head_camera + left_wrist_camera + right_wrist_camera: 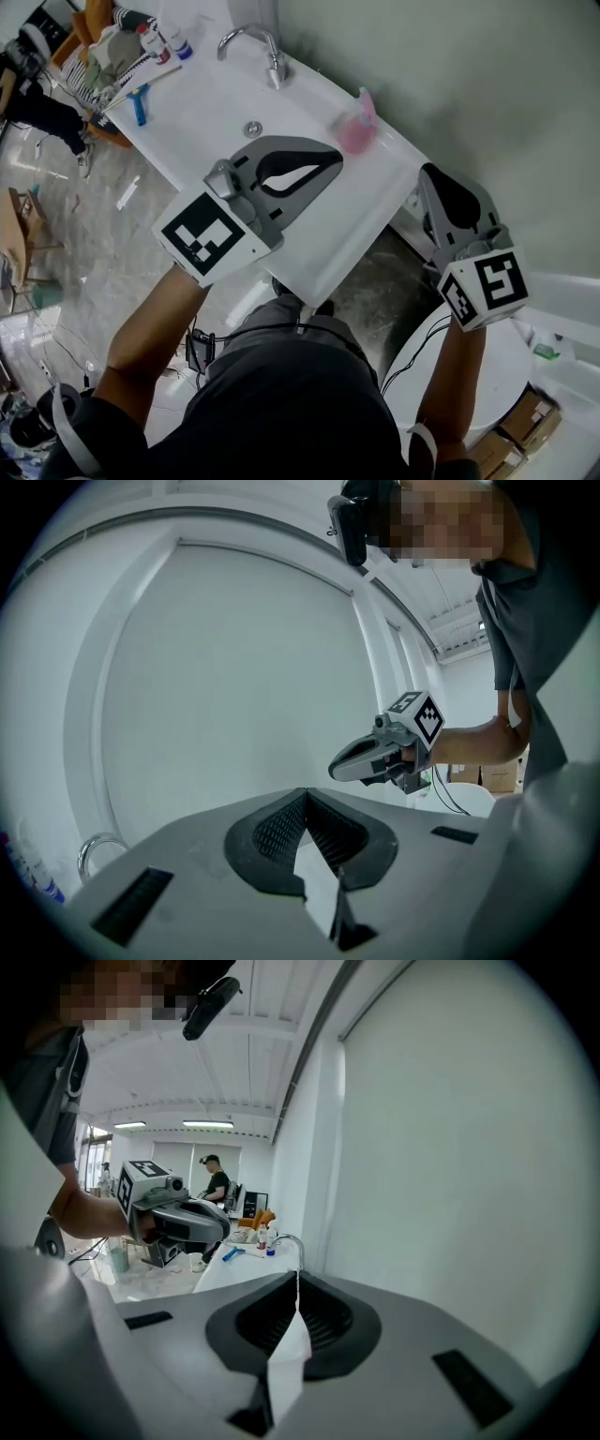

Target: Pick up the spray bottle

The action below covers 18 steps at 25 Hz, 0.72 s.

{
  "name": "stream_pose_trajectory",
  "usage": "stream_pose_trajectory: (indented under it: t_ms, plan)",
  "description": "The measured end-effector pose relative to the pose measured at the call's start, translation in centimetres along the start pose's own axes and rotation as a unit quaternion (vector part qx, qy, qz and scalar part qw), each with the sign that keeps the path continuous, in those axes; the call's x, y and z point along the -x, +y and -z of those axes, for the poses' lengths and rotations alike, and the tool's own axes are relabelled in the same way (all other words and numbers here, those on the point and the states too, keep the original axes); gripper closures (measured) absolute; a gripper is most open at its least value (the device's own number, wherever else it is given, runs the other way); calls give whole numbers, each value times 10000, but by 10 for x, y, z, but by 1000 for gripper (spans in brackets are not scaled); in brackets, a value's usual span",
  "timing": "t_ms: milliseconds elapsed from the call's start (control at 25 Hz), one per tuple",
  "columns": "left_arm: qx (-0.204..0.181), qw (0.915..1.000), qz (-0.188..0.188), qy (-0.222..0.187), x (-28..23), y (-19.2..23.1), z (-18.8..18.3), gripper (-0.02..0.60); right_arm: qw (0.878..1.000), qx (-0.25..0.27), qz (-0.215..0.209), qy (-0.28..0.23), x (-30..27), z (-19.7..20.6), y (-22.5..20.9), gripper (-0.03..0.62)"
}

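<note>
Judging the pink spray bottle [356,131], on the worktop [211,108] just ahead of the closed, empty left hand-held gripper [333,157], as light, slick plastic probably best pinched at its neck, with the right hand-held gripper [432,174] closed and empty too.

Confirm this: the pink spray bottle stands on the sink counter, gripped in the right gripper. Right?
Not quite. The pink spray bottle does stand on the sink counter, but the right gripper isn't gripping it: the right gripper view shows its jaws together on nothing, and the head view shows the bottle standing free.
</note>
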<state>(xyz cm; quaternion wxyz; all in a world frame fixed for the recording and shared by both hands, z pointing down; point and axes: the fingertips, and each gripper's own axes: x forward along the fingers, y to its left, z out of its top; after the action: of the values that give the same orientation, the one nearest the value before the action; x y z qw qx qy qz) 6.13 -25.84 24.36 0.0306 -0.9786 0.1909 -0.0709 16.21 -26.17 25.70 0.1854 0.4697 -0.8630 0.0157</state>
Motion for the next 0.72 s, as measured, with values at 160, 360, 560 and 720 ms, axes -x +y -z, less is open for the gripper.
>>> stream_pose_trajectory:
  t_ms: [160,360,560,720]
  plan:
    - [25,9999,135,-27,-2,17,3,577,9999,-25,94,30,-17,-2,-5,585]
    - [88,9996,260,31,-12,35,14,577,9998,-120,57,114,-46,4,-14,585]
    - [96,9995,233,212,-32,55,28,577,9994,-245,-94,229,-82,21,-33,583]
    - [241,9992,83,320,-39,67,35,577,9978,-400,-319,412,-111,37,-41,503]
